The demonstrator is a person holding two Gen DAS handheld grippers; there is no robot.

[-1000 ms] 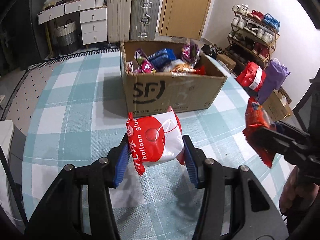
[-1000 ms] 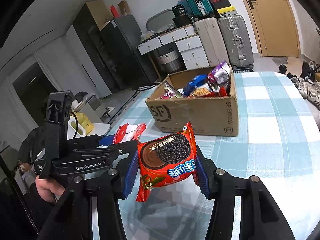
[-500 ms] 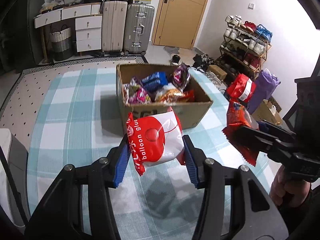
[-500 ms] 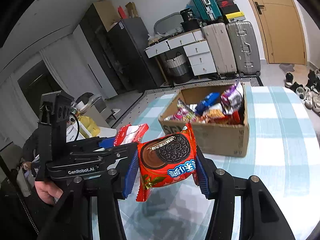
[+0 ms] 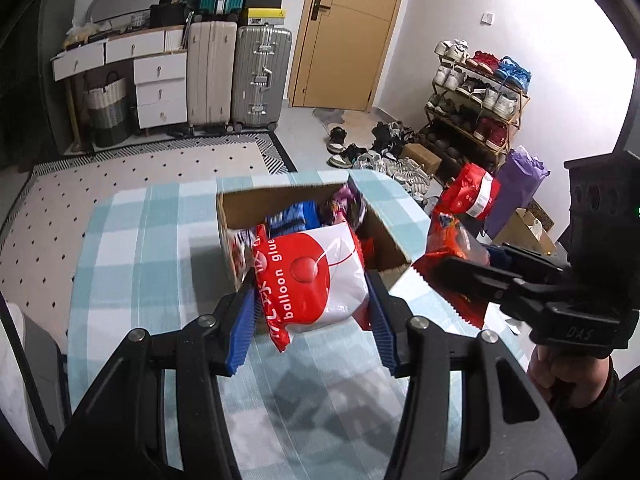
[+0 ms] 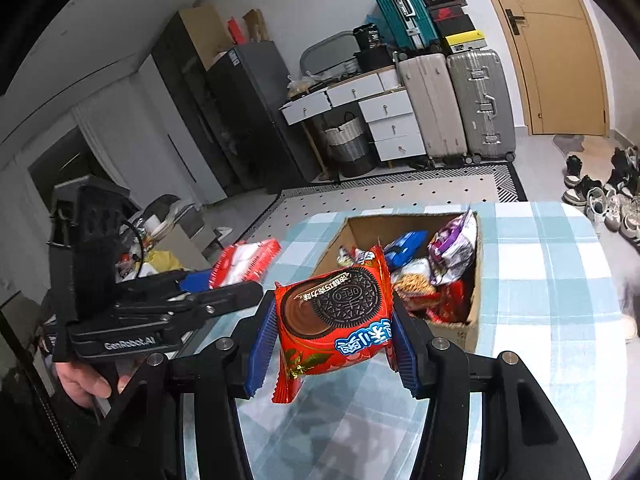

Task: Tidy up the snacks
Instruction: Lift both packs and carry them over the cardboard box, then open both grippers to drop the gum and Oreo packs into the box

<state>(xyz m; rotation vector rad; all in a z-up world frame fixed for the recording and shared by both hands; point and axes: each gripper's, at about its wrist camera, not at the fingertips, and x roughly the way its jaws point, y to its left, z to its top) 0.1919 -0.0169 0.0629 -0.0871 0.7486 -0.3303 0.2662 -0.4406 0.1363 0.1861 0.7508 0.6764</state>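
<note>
My left gripper (image 5: 310, 312) is shut on a red and white "balloon glue" packet (image 5: 310, 280), held in the air in front of the cardboard box (image 5: 384, 236). My right gripper (image 6: 330, 336) is shut on a red Oreo packet (image 6: 334, 312), also lifted above the table. The box (image 6: 470, 320) holds several snack packs, among them a blue one (image 6: 406, 244) and a purple one (image 6: 454, 248). The right gripper (image 5: 452, 268) shows at the right of the left wrist view, the left gripper (image 6: 248, 268) at the left of the right wrist view.
The box stands on a table with a blue and white checked cloth (image 5: 152, 248). Beyond it lie a dotted rug (image 5: 120, 176), suitcases (image 5: 260, 76), white drawers (image 5: 160, 88), a door (image 5: 348, 32), a shoe rack (image 5: 476, 96) and loose shoes on the floor. A hand (image 6: 86, 384) grips the left tool.
Both grippers have risen with their packets still clamped. The box now appears lower and smaller, and its inside shows more from above.
</note>
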